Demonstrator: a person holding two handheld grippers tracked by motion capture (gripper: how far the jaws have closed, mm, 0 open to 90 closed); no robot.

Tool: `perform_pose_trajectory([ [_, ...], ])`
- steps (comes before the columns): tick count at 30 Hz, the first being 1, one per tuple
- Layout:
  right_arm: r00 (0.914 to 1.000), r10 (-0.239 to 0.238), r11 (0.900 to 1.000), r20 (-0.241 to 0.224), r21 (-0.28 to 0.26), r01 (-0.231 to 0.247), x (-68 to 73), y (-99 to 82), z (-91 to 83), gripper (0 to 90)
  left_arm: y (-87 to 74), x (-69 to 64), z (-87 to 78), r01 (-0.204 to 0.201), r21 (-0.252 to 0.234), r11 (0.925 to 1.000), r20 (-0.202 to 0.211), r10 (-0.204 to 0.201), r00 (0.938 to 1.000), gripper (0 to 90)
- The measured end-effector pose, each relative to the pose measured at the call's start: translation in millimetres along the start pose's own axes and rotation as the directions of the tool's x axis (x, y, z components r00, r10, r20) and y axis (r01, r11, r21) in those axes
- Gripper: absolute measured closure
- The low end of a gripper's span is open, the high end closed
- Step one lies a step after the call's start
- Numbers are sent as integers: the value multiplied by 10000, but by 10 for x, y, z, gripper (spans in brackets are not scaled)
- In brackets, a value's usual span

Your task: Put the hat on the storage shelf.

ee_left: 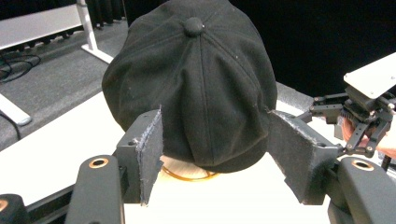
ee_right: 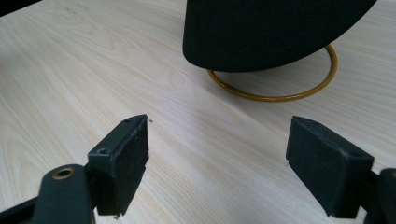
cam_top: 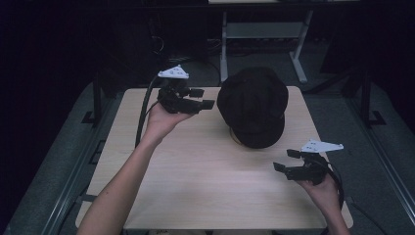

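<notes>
The bench (cam_top: 205,161) is lit evenly from above in the high view, while the room around it is left in deep darkness. Only faint, soft shadows are cast on the pale wood. Little detail is given by the black cap (cam_top: 253,105), whose folds are swallowed by its dark cloth. The high view is rendered soft and slightly grainy. In the gripper views the wood grain is shown brighter and sharper, and the near jaws are slightly blurred.

The cap (cam_top: 252,105) sits on a ring stand (ee_right: 275,91) toward the table's (cam_top: 195,171) far right; the left gripper (cam_top: 201,99) hangs just left of it, the right gripper (cam_top: 288,160) nearer the front (right of centre)
</notes>
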State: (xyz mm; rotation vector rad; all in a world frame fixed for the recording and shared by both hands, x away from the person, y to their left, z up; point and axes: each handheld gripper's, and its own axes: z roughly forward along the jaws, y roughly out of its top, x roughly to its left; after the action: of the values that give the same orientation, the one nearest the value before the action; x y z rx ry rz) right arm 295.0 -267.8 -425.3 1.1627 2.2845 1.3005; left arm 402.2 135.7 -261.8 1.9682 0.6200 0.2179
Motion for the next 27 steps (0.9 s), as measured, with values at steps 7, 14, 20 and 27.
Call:
perform_pose_trajectory([
  [7,9998,200,9998,10,60,-200,-6,0,10,205,-95,8,-88,96,-79,9999,30,-96,9999,340],
  [14,9994,343,9992,39,199,-344,-12,-7,22,194,-201,-26,-150,83,-78,9999,99,-82,9999,319],
  [20,9994,324,9994,84,137,-326,5,-10,21,191,-360,-64,-221,183,-32,9998,118,-183,9998,295],
  [27,9995,308,9992,108,238,-311,10,-27,34,190,-502,-57,-290,304,-62,9995,103,-303,9995,282],
])
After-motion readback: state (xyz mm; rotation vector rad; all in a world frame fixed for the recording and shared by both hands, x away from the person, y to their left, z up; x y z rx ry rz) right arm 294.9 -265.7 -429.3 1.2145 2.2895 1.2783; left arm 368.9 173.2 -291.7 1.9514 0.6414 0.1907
